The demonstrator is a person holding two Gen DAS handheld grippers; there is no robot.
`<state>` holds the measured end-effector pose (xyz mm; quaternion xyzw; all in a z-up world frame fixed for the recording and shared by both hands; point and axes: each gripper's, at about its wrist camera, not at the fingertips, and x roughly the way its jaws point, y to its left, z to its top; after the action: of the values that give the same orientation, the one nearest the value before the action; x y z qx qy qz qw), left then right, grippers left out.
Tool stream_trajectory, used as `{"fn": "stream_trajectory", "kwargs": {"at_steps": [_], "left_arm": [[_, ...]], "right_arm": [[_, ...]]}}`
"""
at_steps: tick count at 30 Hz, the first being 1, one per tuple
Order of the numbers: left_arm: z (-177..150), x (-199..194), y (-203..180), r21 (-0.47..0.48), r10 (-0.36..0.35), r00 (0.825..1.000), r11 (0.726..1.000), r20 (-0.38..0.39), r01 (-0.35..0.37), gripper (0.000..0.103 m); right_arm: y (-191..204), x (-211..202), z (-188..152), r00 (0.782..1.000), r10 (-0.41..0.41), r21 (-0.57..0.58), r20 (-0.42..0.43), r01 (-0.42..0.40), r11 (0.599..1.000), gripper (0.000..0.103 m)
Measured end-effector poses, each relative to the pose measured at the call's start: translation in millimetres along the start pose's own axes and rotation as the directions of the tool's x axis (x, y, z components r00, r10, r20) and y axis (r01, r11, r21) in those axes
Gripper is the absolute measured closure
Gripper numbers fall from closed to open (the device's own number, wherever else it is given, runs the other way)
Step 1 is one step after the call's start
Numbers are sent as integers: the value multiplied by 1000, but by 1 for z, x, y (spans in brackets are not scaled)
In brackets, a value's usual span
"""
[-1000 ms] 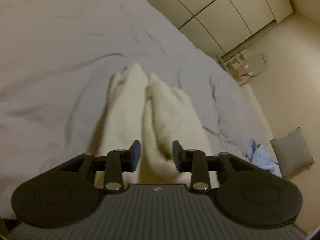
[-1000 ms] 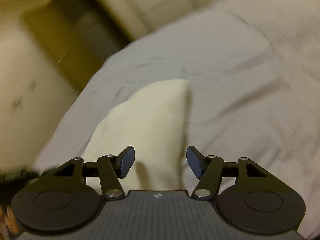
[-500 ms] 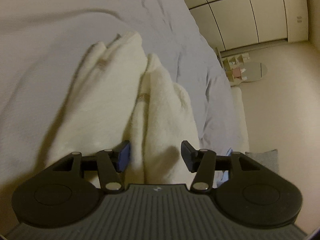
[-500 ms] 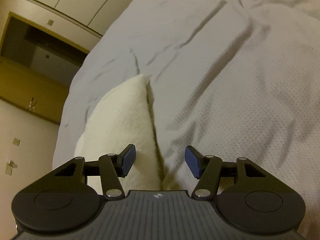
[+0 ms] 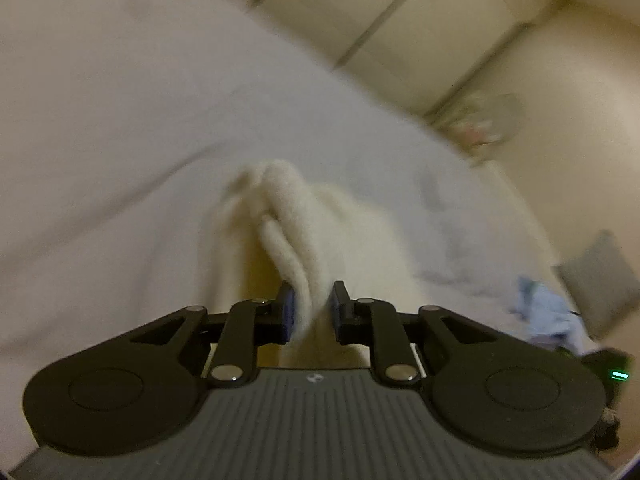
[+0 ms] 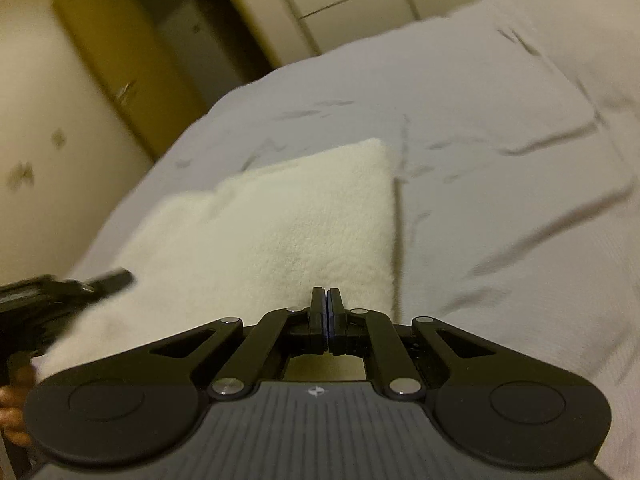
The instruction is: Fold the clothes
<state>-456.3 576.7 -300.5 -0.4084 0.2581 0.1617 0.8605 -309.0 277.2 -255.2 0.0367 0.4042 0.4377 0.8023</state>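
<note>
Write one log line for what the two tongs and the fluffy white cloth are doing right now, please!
left tongs: pinching cream fleece folds | right tongs: shut at fleece near edge | surface: grey bedsheet | fold: in progress

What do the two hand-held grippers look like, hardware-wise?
Both match. The left hand-held gripper and right hand-held gripper have matte black linkage arms with silver pivot pins, round black side housings, a grey ribbed body bearing a small white logo, and blue finger pads. No cables or sleeves show. A green indicator light glows at the left view's edge.
</note>
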Motion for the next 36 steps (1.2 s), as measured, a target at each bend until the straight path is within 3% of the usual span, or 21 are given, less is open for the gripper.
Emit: {"fn": "stream_trajectory", "kwargs": {"at_steps": [2, 7, 13, 15, 17, 19, 22, 24, 27, 29, 32, 36], "left_arm": [[-5, 0, 17, -68, -19, 1000, 997, -3, 19, 88], [3, -8, -5, 38, 20, 999, 999, 49, -22, 89], [-11, -8, 1, 42, 73, 996, 996, 44, -75, 88], [-15, -9, 3, 43, 91, 995, 995, 42, -93, 87], [-17, -10, 2, 50, 108, 993, 993, 40, -110, 87], [-16, -20, -5, 59, 114, 993, 992, 40, -116, 86], [-24, -48, -10, 43, 88, 995, 995, 48, -90, 84], [-29, -66, -13, 33, 70, 996, 997, 54, -72, 79], [-37, -93, -18, 18, 44, 997, 999, 62, -46, 78], [-43, -98, -27, 46, 37, 997, 998, 64, -40, 71], [-50, -90, -29, 50, 133, 991, 990, 32, -135, 70], [-58, -101, -15, -35, 135, 991, 990, 7, -135, 64]], "right_arm": [[11, 1, -8, 1000, -4, -42, -8, 4, 999, 94], [31, 5, -12, 1000, -25, -86, -11, 24, 996, 94], [44, 24, -18, 999, -54, -185, -10, 51, 981, 94], [29, 19, -11, 1000, 12, -105, -21, -14, 994, 94], [2, 11, -4, 994, 105, 53, -19, -104, 993, 92], [-26, 2, 2, 986, 168, 209, -1, -164, 964, 85], [-54, -21, 2, 979, 199, 312, 41, -202, 928, 80], [-59, -37, -3, 976, 214, 302, 52, -219, 928, 73], [-50, -48, -16, 969, 244, 241, 40, -247, 939, 73], [-40, -45, -22, 966, 257, 193, 21, -256, 947, 73], [-21, -41, -33, 980, 201, 92, -2, -200, 975, 73], [-7, -60, -34, 984, 179, -52, 24, -178, 983, 69]]}}
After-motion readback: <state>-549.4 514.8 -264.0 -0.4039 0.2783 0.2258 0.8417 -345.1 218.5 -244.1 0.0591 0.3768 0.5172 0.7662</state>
